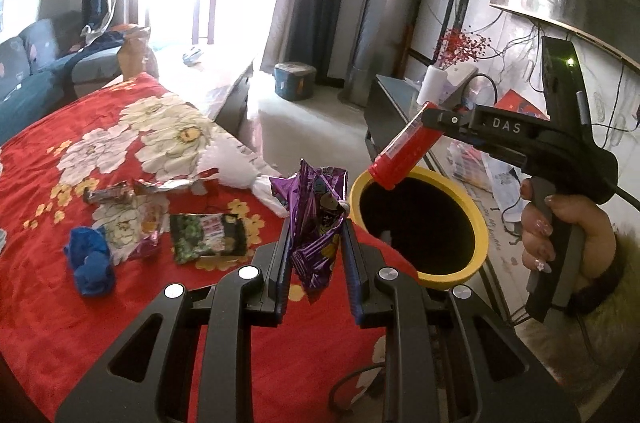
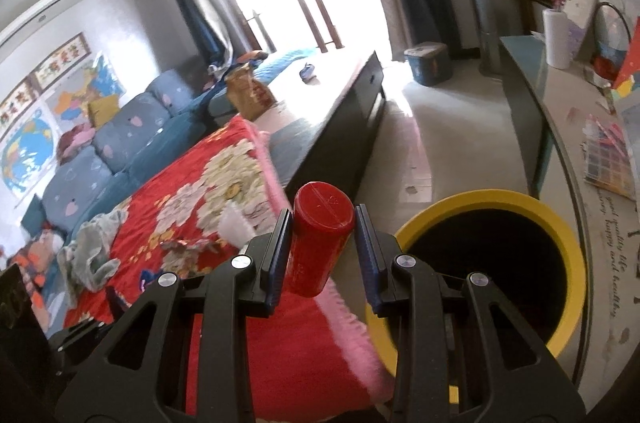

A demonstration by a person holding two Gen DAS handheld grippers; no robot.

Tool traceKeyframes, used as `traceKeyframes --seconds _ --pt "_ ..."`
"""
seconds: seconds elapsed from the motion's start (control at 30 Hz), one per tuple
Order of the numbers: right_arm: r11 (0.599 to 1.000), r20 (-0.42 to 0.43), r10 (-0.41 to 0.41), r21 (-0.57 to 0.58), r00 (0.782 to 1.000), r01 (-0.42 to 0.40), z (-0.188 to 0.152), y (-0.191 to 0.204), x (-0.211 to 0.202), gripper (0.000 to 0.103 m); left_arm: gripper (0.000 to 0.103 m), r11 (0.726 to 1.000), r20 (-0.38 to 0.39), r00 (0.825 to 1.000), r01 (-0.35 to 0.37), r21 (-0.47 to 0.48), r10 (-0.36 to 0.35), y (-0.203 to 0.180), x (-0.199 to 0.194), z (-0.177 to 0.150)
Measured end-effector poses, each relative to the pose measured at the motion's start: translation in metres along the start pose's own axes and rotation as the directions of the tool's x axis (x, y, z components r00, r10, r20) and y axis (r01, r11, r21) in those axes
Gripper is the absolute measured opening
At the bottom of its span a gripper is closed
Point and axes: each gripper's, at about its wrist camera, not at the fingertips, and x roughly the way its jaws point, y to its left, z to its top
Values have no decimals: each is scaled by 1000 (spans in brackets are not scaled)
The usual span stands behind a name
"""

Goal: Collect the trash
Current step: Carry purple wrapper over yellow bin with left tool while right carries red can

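At the bed's (image 1: pixel 48 303) near edge, beside the yellow bin (image 1: pixel 482 223), the left hand-held gripper (image 1: pixel 314 255) pinches a purple wrapper (image 1: pixel 316 223) and the right hand-held gripper (image 2: pixel 322 247) clamps a red canister (image 2: pixel 320 243), both apparently poised for dropping in.

One yellow bin (image 1: pixel 482 235), one red can (image 1: pixel 404 153), one purple wrapper (image 1: pixel 316 223), one green packet (image 1: pixel 208 237), one blue rag (image 1: pixel 90 263).

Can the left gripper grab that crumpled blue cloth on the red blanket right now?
Probably not: the left gripper is shut on a crumpled purple foil wrapper, so it must drop that before taking the crumpled blue cloth.
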Motion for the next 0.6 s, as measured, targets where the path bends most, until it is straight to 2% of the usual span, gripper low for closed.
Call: traceKeyframes --seconds 0.6 --pt "984 22 -157 84 987 155 2 -62 -1 25 22 997 -34 998 61 35 -60 -35 41 11"
